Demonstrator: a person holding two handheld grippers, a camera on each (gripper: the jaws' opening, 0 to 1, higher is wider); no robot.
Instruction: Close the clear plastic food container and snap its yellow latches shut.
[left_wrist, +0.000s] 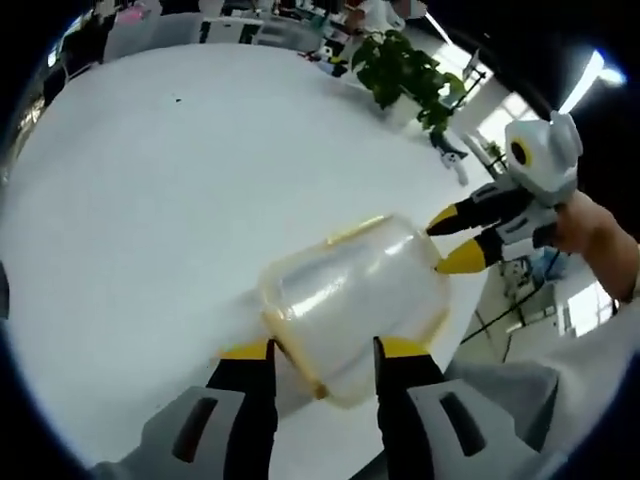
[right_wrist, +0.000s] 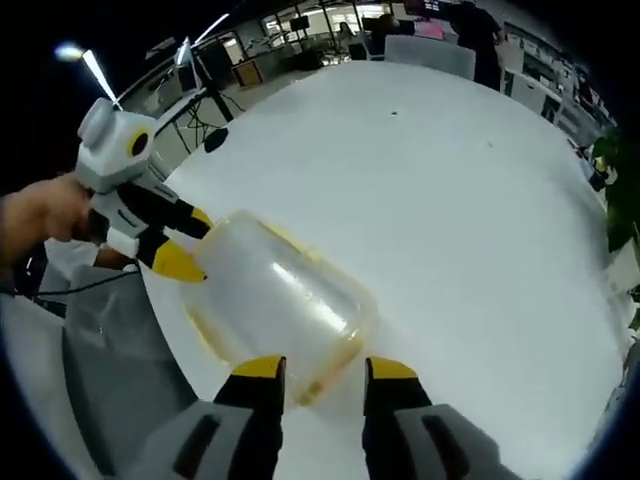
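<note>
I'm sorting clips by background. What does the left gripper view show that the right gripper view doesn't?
Left gripper view: a leafy potted plant at the table's far edge. Right gripper view: a dark-clothed person standing beyond the table. Both: the clear container with yellow trim on the white table, between that view's own jaws, with the other hand-held gripper at its far end.

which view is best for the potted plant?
Left gripper view: the potted plant stands whole at the table's far edge, its leaves distinct. In the right gripper view only a few leaves show, cut off at the picture's right edge.
</note>
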